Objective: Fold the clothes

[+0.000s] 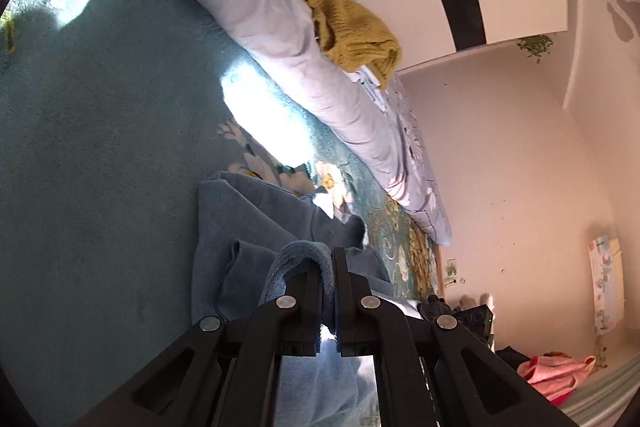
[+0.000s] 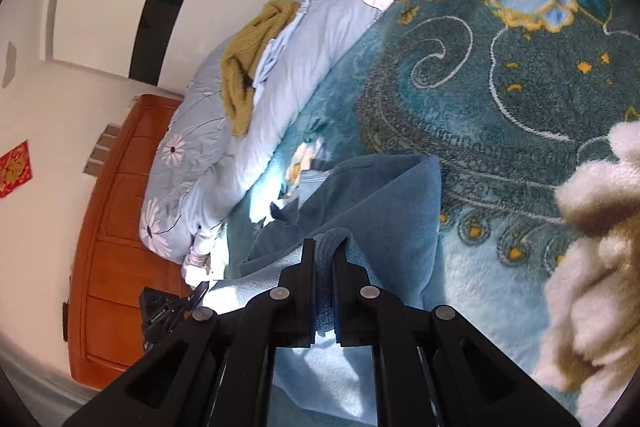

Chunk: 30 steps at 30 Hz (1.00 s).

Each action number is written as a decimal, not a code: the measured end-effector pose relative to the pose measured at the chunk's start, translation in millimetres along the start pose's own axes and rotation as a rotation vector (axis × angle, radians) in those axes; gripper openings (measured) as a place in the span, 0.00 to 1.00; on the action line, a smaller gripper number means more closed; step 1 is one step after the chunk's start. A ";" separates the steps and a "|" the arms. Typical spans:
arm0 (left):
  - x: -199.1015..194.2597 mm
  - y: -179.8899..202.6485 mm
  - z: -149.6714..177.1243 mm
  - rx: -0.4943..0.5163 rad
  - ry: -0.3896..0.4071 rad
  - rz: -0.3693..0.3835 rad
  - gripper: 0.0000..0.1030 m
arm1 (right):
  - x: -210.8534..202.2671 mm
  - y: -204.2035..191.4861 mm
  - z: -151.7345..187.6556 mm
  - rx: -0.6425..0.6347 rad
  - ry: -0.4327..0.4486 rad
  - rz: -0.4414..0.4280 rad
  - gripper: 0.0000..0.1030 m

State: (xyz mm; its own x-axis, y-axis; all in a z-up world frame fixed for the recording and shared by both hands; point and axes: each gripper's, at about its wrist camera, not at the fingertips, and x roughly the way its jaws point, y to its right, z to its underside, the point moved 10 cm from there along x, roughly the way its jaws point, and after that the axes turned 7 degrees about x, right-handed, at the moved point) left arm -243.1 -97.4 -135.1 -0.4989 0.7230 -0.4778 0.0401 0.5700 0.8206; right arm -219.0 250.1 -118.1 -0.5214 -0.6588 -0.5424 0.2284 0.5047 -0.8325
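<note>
Blue garment (image 1: pixel 256 227): soft fleecy cloth, bunched in folds, lying on the teal floral blanket (image 1: pixel 100 155)
Left gripper (image 1: pixel 327 259): clenched on a rolled hem of the garment
Right gripper (image 2: pixel 322 251): pinching another thick fold of it
Around: pale flowered duvet (image 1: pixel 280 39) with a mustard knit (image 1: pixel 352 31) on top; cream fluffy cloth (image 2: pixel 592 247) beside the garment
Hidden: garment's near part behind the black fingers
</note>
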 end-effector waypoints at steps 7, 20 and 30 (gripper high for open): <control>24.1 -26.3 -12.4 -0.120 -0.010 -0.007 0.16 | 21.5 16.1 -22.6 0.067 -0.010 0.030 0.09; -14.3 -10.3 -13.6 -0.073 0.073 -0.019 0.59 | -17.3 23.1 -21.9 0.023 0.042 0.035 0.42; -36.2 -46.2 93.0 0.017 -0.077 -0.188 0.64 | -23.5 54.9 53.4 -0.058 -0.054 0.093 0.42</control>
State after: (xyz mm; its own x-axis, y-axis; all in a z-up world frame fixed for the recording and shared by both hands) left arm -146.4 -113.5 -184.9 -0.4312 0.6304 -0.6455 -0.0324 0.7042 0.7093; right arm -150.3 263.5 -157.1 -0.4547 -0.6362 -0.6234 0.2248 0.5953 -0.7714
